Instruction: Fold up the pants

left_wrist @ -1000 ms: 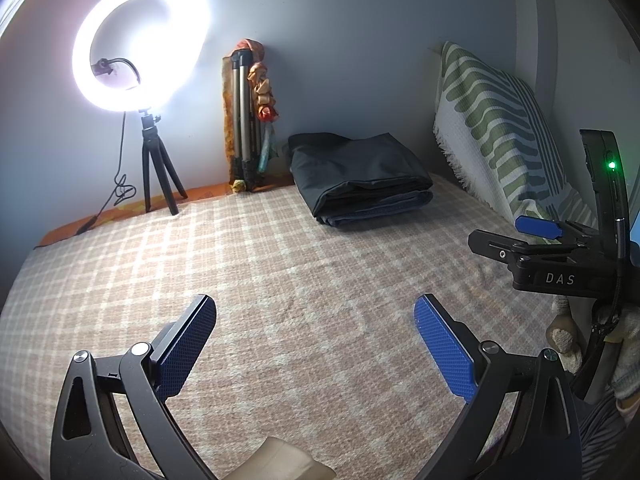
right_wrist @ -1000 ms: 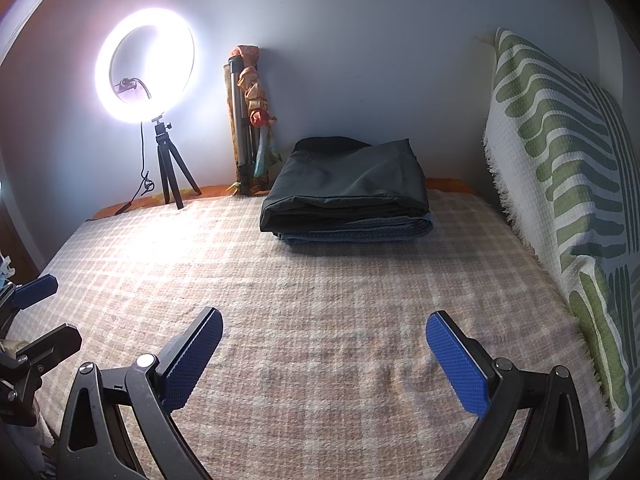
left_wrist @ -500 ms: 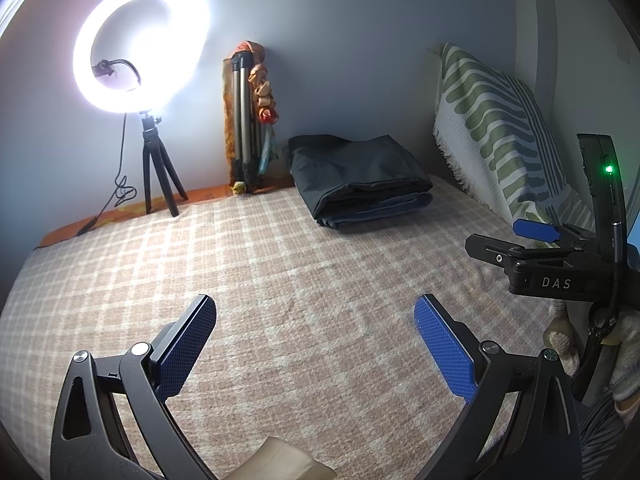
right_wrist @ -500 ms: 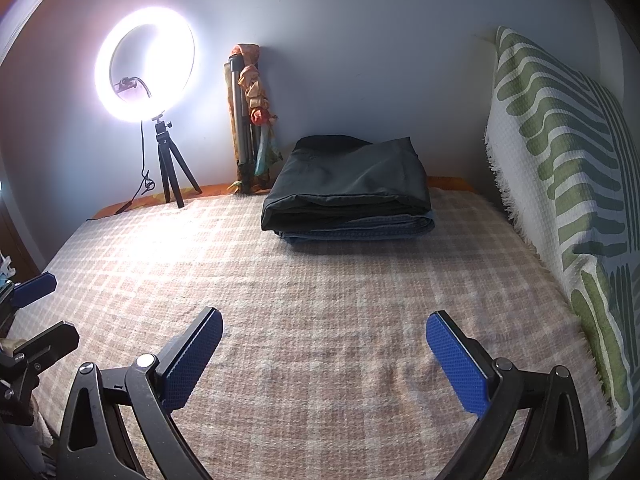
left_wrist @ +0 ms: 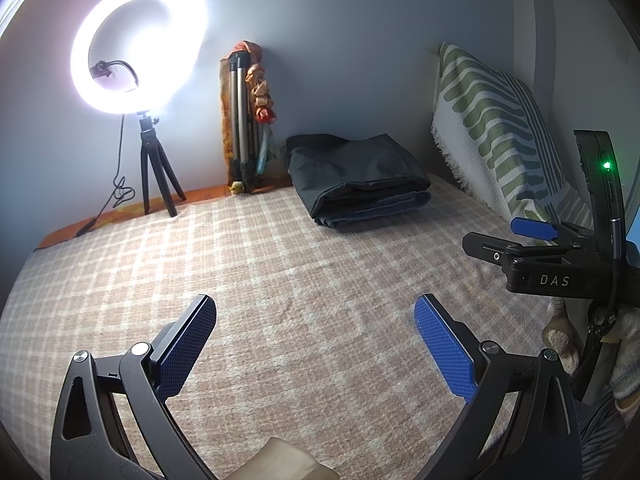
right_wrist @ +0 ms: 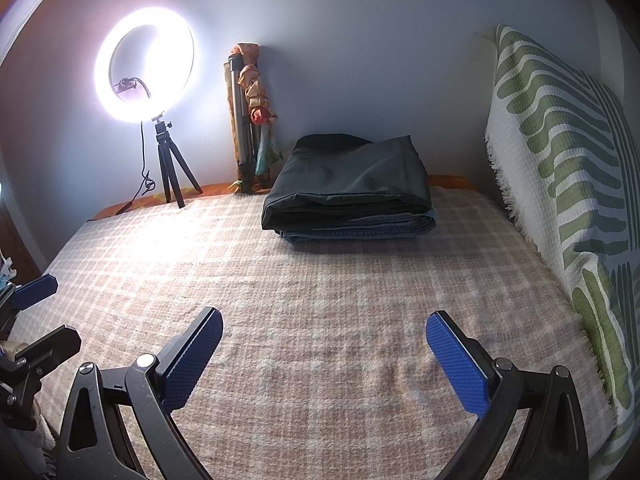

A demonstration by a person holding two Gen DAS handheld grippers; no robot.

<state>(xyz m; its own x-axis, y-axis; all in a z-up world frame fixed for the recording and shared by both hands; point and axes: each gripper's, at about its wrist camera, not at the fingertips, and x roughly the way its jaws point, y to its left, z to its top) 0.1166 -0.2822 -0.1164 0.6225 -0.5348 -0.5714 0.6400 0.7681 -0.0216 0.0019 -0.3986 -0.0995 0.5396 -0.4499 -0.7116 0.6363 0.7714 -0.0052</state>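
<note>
Your left gripper (left_wrist: 316, 340) and right gripper (right_wrist: 324, 354) both stand wide apart (nothing between them), above the checked blanket (right_wrist: 320, 280); folded pants (right_wrist: 348, 184) lie far ahead.

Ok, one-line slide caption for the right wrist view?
Right gripper open and empty over the checked bedspread, folded pants stacked by the far wall.

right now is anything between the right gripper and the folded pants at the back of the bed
Nothing visible. Only bare checked bedspread lies between the open right gripper and the folded pants. The green-patterned cushion stays off to the side.
</note>
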